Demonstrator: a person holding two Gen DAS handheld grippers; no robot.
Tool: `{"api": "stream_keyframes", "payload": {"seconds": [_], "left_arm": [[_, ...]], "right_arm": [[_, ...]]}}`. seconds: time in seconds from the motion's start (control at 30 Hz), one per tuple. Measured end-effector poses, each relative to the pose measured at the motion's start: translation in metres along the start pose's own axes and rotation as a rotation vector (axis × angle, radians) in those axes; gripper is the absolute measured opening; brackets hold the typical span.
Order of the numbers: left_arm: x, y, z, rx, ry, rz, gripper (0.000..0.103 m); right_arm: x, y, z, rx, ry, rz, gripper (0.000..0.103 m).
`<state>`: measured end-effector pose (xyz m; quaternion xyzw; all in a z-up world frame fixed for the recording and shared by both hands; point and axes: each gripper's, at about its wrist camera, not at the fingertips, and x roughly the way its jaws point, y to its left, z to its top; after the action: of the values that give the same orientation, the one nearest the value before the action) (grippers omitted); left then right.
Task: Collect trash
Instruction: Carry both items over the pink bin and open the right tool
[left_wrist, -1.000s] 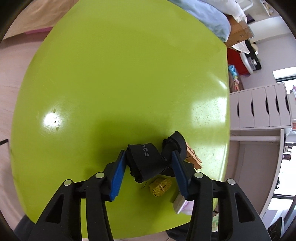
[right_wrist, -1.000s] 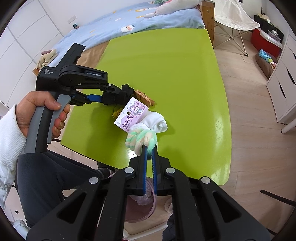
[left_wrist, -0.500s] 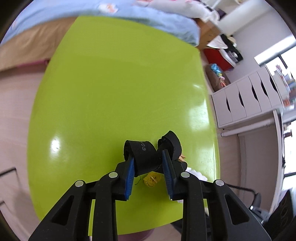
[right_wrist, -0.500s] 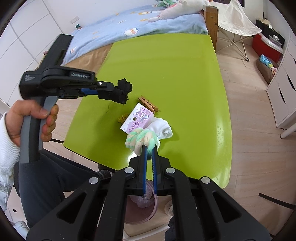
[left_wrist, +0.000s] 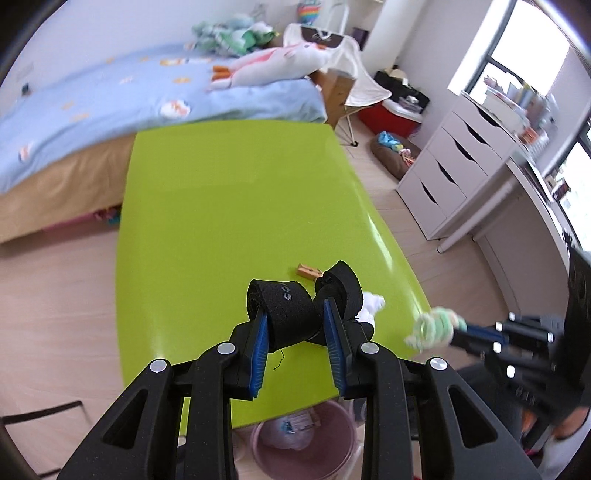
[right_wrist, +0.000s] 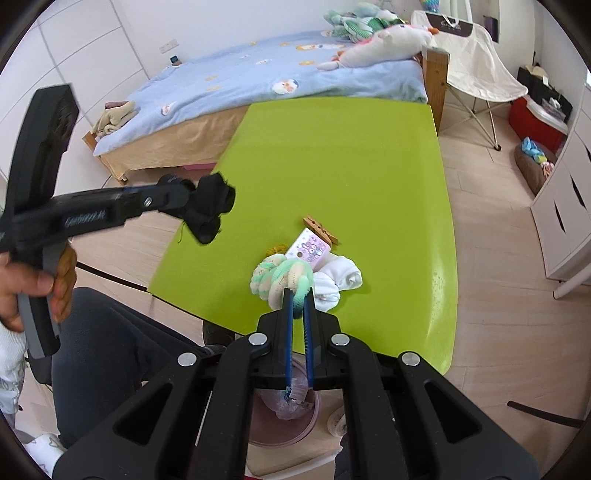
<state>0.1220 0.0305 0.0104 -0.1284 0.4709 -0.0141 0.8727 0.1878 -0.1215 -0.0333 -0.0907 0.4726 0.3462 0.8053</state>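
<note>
My left gripper (left_wrist: 295, 314) is shut on a rolled black strap (left_wrist: 295, 306), held in the air above the green table (left_wrist: 229, 206); the same strap (right_wrist: 210, 206) shows in the right wrist view. My right gripper (right_wrist: 298, 295) is shut on a green-and-cream fuzzy sock (right_wrist: 280, 275), lifted over the table's near edge. On the table lie a white sock (right_wrist: 340, 278), a pink card (right_wrist: 310, 251), a wooden clothespin (right_wrist: 319, 229) and a small yellow scrap (right_wrist: 277, 248). A pink bin (left_wrist: 306, 437) sits on the floor below the near edge.
A bed with a blue cover (right_wrist: 280, 81) stands beyond the table. White drawers (left_wrist: 454, 166) and a desk line the right side. A folding chair (right_wrist: 476, 62) and red box (right_wrist: 535, 122) stand at the back right. A person's legs (right_wrist: 110, 343) are at the near left.
The left gripper closed on the black strap, lifted it off the table and rolled upright. The right gripper rose a little with the fuzzy sock.
</note>
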Motion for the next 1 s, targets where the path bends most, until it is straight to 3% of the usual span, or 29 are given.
{"api": "stream_keyframes", "payload": {"seconds": [0.4,1.0], "left_arm": [[-0.056,-0.025,-0.061,0.147,-0.064,0.014,0.028],[-0.074,-0.027,-0.133,0.123,-0.02,0.003,0.028]], "right_arm": [[-0.035,0.03,-0.019,-0.058,-0.037,0.026,0.005],[-0.031,0.06,-0.087,-0.068,0.068,0.1,0.005]]}}
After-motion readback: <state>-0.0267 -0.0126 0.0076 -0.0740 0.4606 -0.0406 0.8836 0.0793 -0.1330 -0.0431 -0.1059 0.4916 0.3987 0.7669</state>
